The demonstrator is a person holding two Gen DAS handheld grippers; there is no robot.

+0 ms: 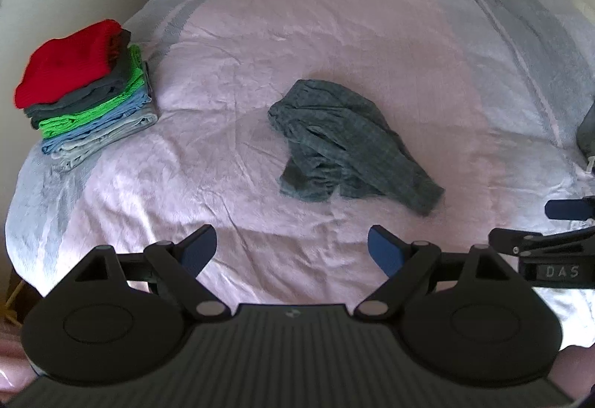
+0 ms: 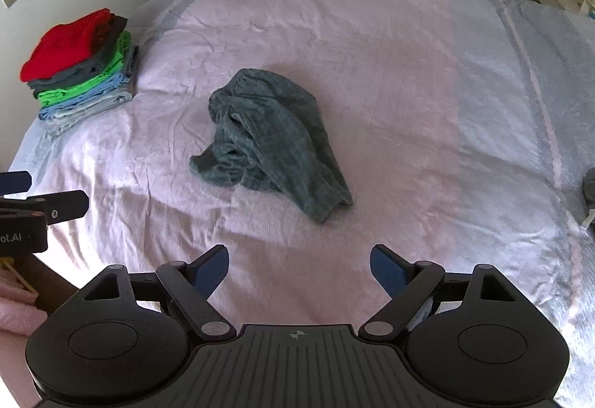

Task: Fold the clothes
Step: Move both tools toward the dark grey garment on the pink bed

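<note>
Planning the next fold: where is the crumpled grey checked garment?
The crumpled garment lies mid-bed in both views, ahead of both open tools, right of the folded stack.

Soft daylight washes the bed, brightest on its near left part, where a glaring patch bleaches the cover. Both fisheye views bend walls and bed edges strongly, with dark corners. Focus is slightly soft; colours look faintly purple.

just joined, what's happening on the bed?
Clothes folding, between items. A person holds both grippers over the near edge of the bed, left gripper and right gripper both open and empty. A crumpled grey-blue checked garment lies mid-bed, untouched. A stack of folded clothes, red on top, sits far left.
</note>
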